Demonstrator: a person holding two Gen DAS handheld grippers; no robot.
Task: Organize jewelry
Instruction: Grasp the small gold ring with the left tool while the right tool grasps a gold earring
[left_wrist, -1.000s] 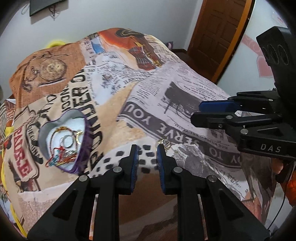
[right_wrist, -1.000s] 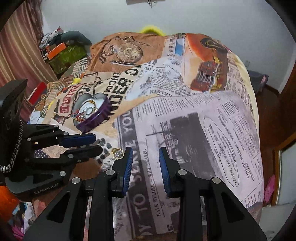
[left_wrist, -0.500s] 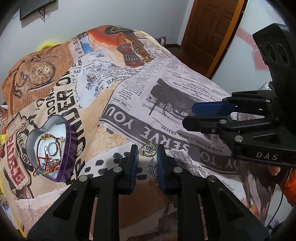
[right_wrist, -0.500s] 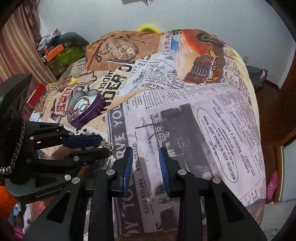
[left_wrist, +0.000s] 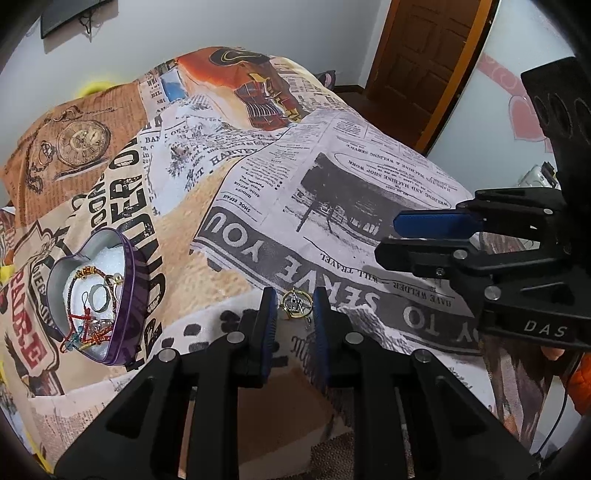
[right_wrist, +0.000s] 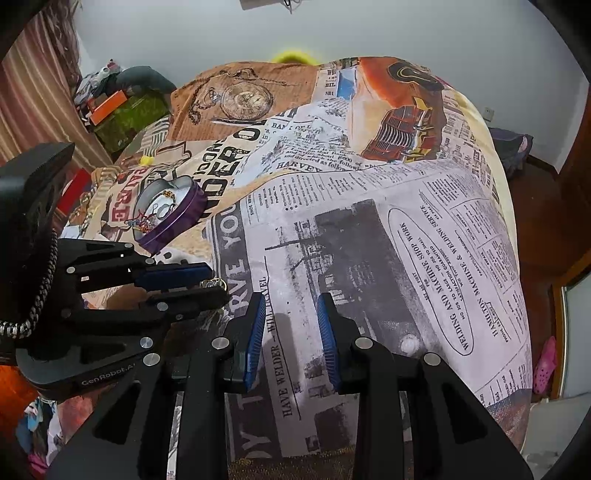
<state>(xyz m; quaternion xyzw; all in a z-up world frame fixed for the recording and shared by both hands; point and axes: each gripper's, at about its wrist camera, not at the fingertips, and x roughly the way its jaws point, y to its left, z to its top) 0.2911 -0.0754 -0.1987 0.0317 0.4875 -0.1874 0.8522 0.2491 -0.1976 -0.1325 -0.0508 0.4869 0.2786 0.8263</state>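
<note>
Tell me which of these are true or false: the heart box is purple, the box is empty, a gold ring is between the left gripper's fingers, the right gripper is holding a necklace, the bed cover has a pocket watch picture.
1. The heart-shaped box is purple. True.
2. The box is empty. False: it holds bracelets, rings and a red cord.
3. A gold ring sits between the left gripper's fingertips. True, though whether they pinch it is unclear.
4. The right gripper holds a necklace. False: nothing is between its fingers, only bed cover below.
5. The bed cover shows a pocket watch picture. True.
</note>
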